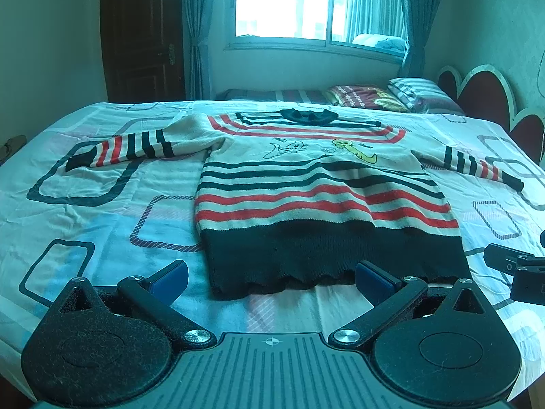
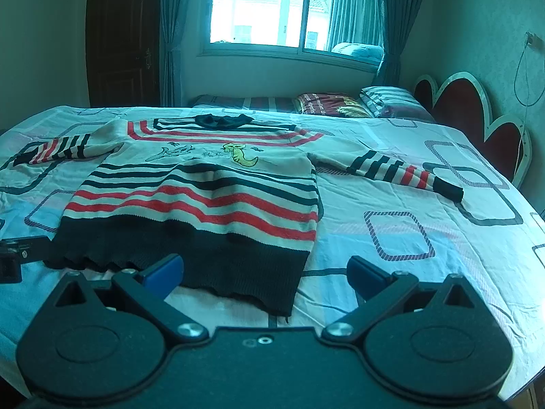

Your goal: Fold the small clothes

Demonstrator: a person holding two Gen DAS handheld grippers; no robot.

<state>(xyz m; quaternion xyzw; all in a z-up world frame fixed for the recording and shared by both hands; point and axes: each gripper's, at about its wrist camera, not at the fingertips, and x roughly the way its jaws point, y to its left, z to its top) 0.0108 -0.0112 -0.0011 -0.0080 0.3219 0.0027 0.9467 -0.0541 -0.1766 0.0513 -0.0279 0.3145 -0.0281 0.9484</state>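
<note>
Patterned bedsheet (image 1: 102,225), pillows (image 2: 332,104) by a scalloped headboard (image 2: 477,109), curtained window (image 1: 306,3), dark door (image 1: 143,34).

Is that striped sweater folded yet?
No, the sweater lies spread flat on the bed, both sleeves stretched out sideways.

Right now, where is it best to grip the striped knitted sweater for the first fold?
Probably the striped knitted sweater by its right sleeve's dark cuff, coming from the right: that sleeve lies spread outward, flat on the bed sheet.

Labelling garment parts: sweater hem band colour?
Solid dark, near black, hem band of the sweater; clearest in the left wrist view.
</note>
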